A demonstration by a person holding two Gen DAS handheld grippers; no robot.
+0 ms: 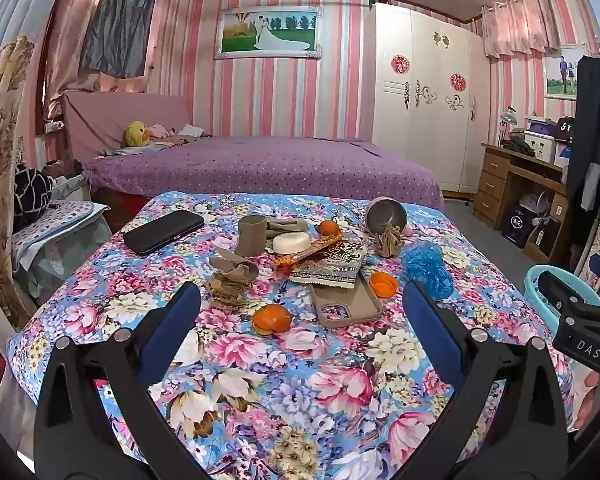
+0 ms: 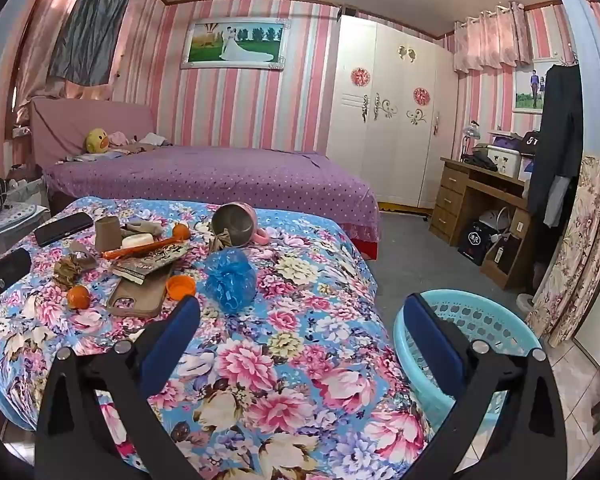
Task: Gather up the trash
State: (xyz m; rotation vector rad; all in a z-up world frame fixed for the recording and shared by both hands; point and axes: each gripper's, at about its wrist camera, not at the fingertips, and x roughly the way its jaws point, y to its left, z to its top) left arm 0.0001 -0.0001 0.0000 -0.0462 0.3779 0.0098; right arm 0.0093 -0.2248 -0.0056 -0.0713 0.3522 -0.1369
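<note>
Trash lies on the floral-covered table (image 1: 300, 380): a crumpled brown paper (image 1: 232, 278), a second one (image 1: 388, 242) by a tipped metal cup (image 1: 386, 216), orange peels (image 1: 272, 319) (image 1: 383, 283) (image 1: 328, 227), a blue crumpled plastic bag (image 1: 428, 268) and an orange wrapper (image 1: 308, 248). My left gripper (image 1: 300, 312) is open and empty above the near table, short of the peel. My right gripper (image 2: 300, 320) is open and empty, between the blue bag (image 2: 230, 276) and the turquoise basket (image 2: 468, 344) off the table's right edge.
A black phone (image 1: 162, 232), a brown cup (image 1: 252, 234), a white soap (image 1: 291, 243), a booklet (image 1: 332, 266) and a phone case (image 1: 346, 304) also lie on the table. A purple bed (image 1: 260, 168) stands behind. A wooden desk (image 2: 480, 200) is at the right.
</note>
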